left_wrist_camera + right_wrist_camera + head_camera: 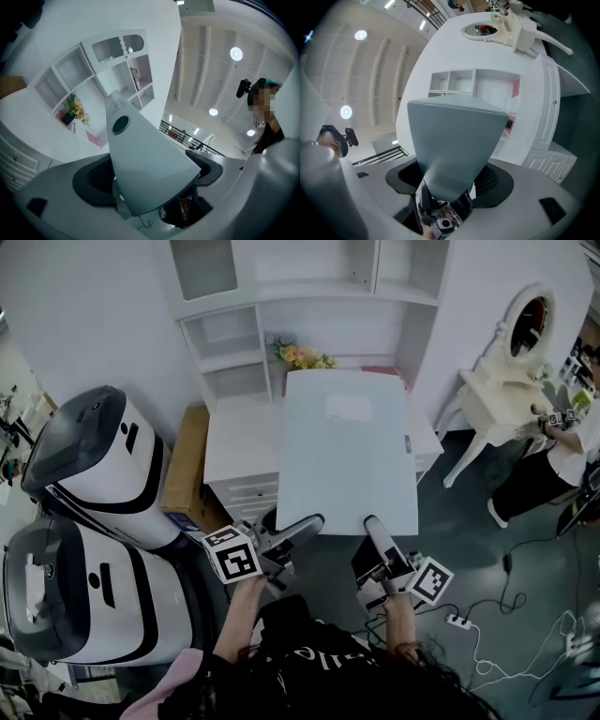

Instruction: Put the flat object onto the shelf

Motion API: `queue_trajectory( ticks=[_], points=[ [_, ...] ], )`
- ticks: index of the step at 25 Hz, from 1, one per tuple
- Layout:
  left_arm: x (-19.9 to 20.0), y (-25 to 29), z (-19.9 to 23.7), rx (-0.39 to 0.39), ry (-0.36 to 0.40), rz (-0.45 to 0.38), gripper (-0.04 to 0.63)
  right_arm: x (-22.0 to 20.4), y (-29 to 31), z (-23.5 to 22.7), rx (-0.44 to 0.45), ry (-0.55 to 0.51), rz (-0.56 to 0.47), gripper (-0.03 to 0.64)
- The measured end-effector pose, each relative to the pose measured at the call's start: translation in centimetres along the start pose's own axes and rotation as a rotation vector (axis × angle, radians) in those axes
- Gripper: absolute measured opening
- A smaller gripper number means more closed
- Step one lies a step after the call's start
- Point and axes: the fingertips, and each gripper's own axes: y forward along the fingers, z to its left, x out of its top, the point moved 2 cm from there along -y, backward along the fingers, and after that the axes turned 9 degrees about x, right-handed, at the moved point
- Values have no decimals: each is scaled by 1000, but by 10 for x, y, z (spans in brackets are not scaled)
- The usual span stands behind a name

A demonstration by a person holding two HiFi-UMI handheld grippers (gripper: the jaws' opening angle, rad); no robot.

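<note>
A large flat pale board (347, 451) is held level in front of the white shelf unit (309, 315), its far edge over the unit's low desk top (239, 442). My left gripper (312, 521) is shut on the board's near edge at the left. My right gripper (371, 523) is shut on that edge at the right. From the left gripper view the board (145, 159) rises out of the left gripper (140, 206) toward the shelf compartments (75, 75). From the right gripper view the board (459, 140) is clamped in the right gripper (445, 197), with the shelf (473, 84) behind it.
Yellow flowers (302, 355) and a pink item sit on the shelf's back ledge. Two white-and-black machines (103, 465) and a cardboard box (187, 470) stand at left. A white dressing table with a mirror (511, 381), another person (562, 446) and floor cables (525, 615) are at right.
</note>
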Motion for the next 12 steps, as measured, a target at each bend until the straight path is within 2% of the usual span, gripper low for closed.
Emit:
queue_trajectory(
  ticks=[6, 12],
  points=[
    [-1, 18, 5, -13, -1, 22, 456, 14, 1, -8, 11, -22, -45, 296],
    [4, 61, 30, -35, -23, 57, 456, 43, 9, -40, -30, -25, -88, 295]
  ],
)
